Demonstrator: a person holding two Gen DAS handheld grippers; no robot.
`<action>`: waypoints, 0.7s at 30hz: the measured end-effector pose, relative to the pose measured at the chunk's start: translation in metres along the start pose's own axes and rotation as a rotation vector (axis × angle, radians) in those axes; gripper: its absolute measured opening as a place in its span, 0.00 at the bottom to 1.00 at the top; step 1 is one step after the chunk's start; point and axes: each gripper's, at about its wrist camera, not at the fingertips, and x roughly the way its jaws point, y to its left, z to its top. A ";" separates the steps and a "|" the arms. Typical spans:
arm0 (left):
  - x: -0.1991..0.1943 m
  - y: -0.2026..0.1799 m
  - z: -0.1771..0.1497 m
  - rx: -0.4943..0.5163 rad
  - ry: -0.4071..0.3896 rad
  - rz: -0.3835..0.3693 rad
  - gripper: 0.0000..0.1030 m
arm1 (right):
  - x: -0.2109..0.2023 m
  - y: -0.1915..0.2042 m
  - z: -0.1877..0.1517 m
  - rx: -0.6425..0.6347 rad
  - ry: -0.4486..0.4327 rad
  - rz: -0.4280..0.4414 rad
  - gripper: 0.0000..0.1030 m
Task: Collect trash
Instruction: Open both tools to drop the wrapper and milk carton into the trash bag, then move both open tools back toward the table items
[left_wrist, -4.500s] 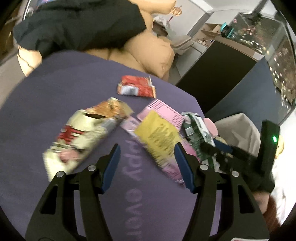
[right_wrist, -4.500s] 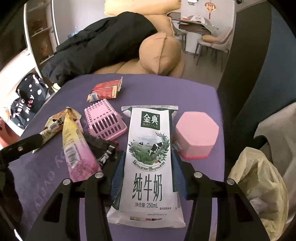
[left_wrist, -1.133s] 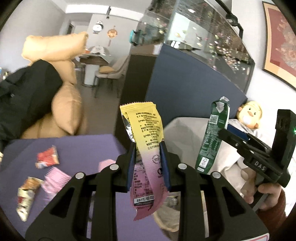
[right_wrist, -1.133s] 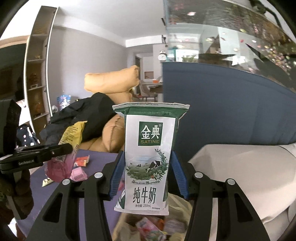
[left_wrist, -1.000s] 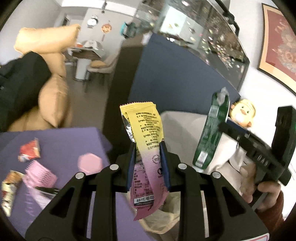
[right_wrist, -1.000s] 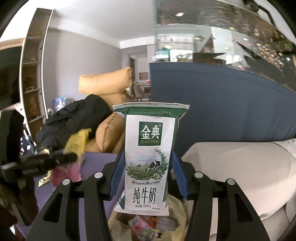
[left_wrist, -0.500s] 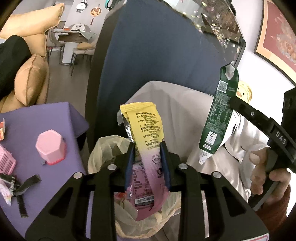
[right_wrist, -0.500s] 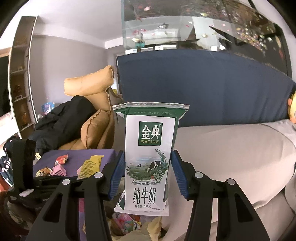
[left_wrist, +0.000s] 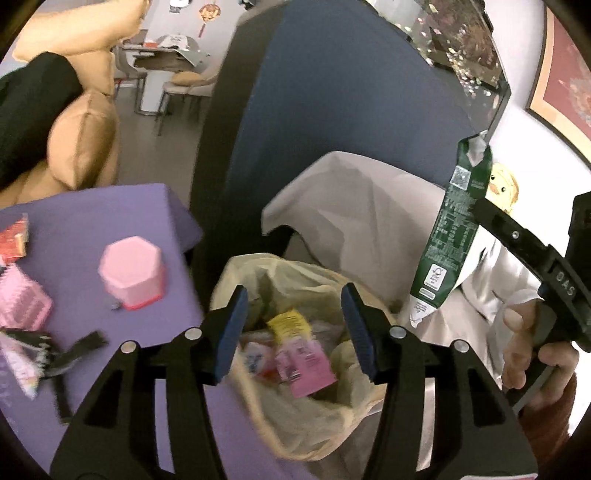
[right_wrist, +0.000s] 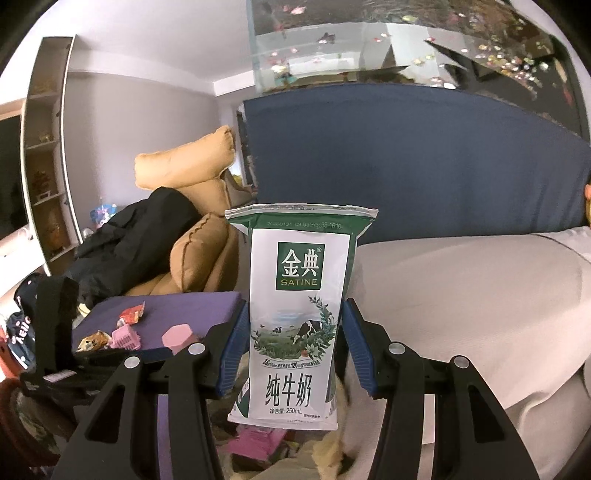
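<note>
My left gripper (left_wrist: 291, 328) is open and empty above a yellowish trash bag (left_wrist: 240, 273). The yellow and pink wrapper (left_wrist: 299, 354) lies inside the bag among other trash. My right gripper (right_wrist: 291, 347) is shut on a green and white milk carton (right_wrist: 299, 314), held upright above the bag's right side. The carton also shows in the left wrist view (left_wrist: 454, 240), and the bag's contents show low in the right wrist view (right_wrist: 258, 443).
A purple table (left_wrist: 81, 214) to the left holds a pink hexagonal box (left_wrist: 131, 269), a pink basket (left_wrist: 18, 306), a red wrapper (left_wrist: 14, 240) and black scraps. A beige covered sofa (left_wrist: 362, 214) and a blue panel (left_wrist: 332, 110) stand behind the bag.
My left gripper has opened and the yellow and pink wrapper has dropped into the trash bag. The right gripper still holds the milk carton above the bag.
</note>
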 end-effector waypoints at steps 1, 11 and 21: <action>-0.003 0.002 -0.002 0.003 0.000 0.007 0.49 | 0.003 0.003 -0.002 0.001 0.004 0.008 0.47; -0.049 0.035 -0.020 -0.022 -0.029 0.062 0.49 | 0.037 0.026 -0.034 -0.019 0.045 0.005 0.47; -0.073 0.079 -0.034 -0.100 -0.045 0.112 0.49 | 0.068 0.047 -0.063 -0.096 0.177 0.011 0.61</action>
